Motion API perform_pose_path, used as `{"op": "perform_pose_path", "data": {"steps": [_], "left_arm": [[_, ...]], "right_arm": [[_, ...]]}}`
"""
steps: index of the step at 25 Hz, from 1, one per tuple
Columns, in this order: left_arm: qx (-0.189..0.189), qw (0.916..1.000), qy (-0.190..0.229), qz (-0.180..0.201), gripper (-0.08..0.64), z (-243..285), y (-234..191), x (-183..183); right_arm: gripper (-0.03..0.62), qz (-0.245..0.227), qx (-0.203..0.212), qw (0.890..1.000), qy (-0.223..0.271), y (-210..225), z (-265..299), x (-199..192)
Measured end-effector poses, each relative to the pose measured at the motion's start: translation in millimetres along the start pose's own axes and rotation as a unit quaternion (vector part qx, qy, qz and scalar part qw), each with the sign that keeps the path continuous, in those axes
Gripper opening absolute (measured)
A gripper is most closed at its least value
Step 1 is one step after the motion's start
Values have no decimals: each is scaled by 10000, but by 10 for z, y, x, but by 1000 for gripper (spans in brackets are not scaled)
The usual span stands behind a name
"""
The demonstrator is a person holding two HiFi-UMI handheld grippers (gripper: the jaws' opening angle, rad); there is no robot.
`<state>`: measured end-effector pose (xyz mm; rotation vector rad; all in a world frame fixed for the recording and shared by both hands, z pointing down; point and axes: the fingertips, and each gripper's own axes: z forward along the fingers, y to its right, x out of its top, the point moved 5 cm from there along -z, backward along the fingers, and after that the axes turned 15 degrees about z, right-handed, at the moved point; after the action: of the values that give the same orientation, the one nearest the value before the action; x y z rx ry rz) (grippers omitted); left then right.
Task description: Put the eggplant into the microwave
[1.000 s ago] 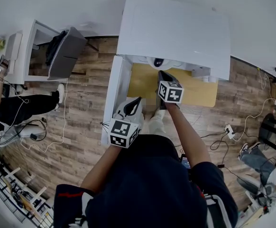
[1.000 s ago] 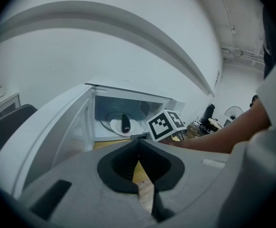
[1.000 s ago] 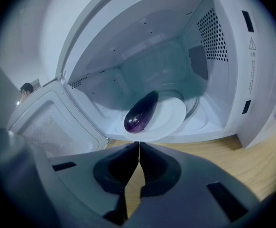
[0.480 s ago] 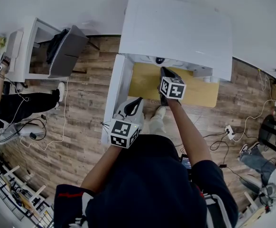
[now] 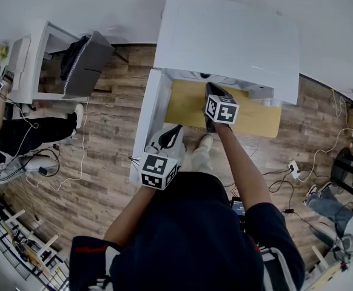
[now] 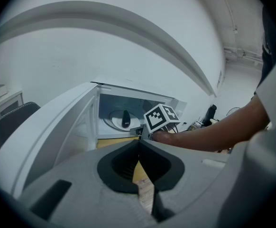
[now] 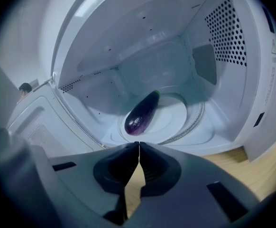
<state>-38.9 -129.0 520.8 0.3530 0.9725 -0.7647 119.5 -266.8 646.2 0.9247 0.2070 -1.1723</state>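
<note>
A dark purple eggplant [image 7: 142,113] lies on the glass turntable [image 7: 176,120] inside the open white microwave [image 5: 225,35]. My right gripper [image 7: 139,144] is shut and empty just in front of the cavity's sill, apart from the eggplant. In the head view the right gripper [image 5: 211,90] points into the opening. My left gripper [image 5: 175,130] is shut on nothing, held back beside the open door [image 5: 145,120]. In the left gripper view the eggplant [image 6: 125,118] shows small inside the cavity, beyond the left gripper [image 6: 139,142] and the right gripper's marker cube [image 6: 161,118].
The microwave stands on a wooden tabletop [image 5: 258,117]. Its door [image 6: 52,132] swings out to the left. On the floor lie cables and a power strip [image 5: 293,165]. A grey chair [image 5: 82,65] and a seated person [image 5: 19,135] are at the left.
The right gripper has edged slightly toward the microwave opening. The left gripper has stayed in place and the eggplant rests on the turntable.
</note>
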Motion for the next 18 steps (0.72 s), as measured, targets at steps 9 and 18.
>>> {"op": "perform_pose_path", "data": {"steps": [9,18], "left_arm": [[47,10000,-6,-31,14,-10,-43,-11],[31,10000,55,-36,14,-30,-38,7]], "right_arm": [[15,60,5,10000,49,24,60,76],[14,51,100,9999,-53,7,-18,-19]]}}
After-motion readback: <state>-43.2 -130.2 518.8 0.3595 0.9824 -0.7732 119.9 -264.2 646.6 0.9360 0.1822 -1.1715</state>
